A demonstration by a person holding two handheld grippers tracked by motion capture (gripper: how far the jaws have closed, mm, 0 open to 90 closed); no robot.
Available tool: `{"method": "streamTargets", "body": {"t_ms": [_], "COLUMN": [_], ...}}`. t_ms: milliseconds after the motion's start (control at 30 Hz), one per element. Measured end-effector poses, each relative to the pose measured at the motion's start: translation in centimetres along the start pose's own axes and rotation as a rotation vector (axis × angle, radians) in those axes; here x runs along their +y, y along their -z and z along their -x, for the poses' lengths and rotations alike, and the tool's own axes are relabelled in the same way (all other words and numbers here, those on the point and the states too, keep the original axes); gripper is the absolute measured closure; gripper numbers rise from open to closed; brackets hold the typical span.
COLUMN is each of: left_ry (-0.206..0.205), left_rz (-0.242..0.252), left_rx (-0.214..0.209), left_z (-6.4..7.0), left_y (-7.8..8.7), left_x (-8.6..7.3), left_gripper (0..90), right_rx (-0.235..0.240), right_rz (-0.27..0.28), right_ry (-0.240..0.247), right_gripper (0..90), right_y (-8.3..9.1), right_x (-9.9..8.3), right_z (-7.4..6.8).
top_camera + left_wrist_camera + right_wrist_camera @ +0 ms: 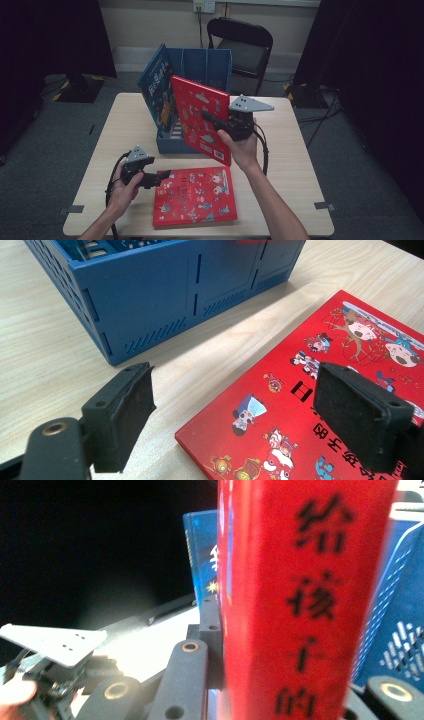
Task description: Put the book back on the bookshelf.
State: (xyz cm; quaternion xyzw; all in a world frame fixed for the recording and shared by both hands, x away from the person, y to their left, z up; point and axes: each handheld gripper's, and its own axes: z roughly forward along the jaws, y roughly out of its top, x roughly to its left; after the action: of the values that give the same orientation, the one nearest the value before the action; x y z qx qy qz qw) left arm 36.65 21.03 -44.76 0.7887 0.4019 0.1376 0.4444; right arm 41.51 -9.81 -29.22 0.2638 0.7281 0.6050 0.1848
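Note:
My right gripper (209, 118) is shut on a red picture book (200, 119), held upright and tilted over the front of the blue file box (170, 142). In the right gripper view the book's red spine (300, 595) stands close before the camera, with a blue book (202, 555) behind it. That blue book (157, 90) leans in the box's left side. A second red book (195, 196) lies flat on the table near the front edge. My left gripper (165, 176) is open at this book's left edge; its pads (127, 415) straddle the book's corner (260, 425).
The wooden table (125, 125) has bare room at the left and right of the box. A black chair (245, 47) stands behind the table. The blue box wall (150, 300) is just beyond my left gripper.

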Motion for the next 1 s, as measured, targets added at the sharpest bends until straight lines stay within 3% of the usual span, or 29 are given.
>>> {"method": "streamTargets", "body": {"t_ms": [367, 767, 1000], "left_ry": [-0.001, -0.013, -0.004], "left_rz": [-0.005, -0.005, -0.006], "left_rx": [0.000, 0.003, 0.007], "left_z": [0.0, -0.1, -0.1], "left_y": [-0.1, -0.3, -0.2], "left_x": [0.0, 0.0, 0.0], "left_gripper": [16.2, 16.3, 16.2], "right_rx": [-0.059, -0.169, -0.227], "right_rz": [0.017, 0.013, -0.001], "right_ry": [-0.009, -0.060, -0.057], "right_gripper": [80.7, 80.7, 80.7], "right_y": [-1.5, -3.1, -4.6], "right_x": [1.8, 2.2, 2.3], "right_z": [0.8, 1.9, 2.1]}}
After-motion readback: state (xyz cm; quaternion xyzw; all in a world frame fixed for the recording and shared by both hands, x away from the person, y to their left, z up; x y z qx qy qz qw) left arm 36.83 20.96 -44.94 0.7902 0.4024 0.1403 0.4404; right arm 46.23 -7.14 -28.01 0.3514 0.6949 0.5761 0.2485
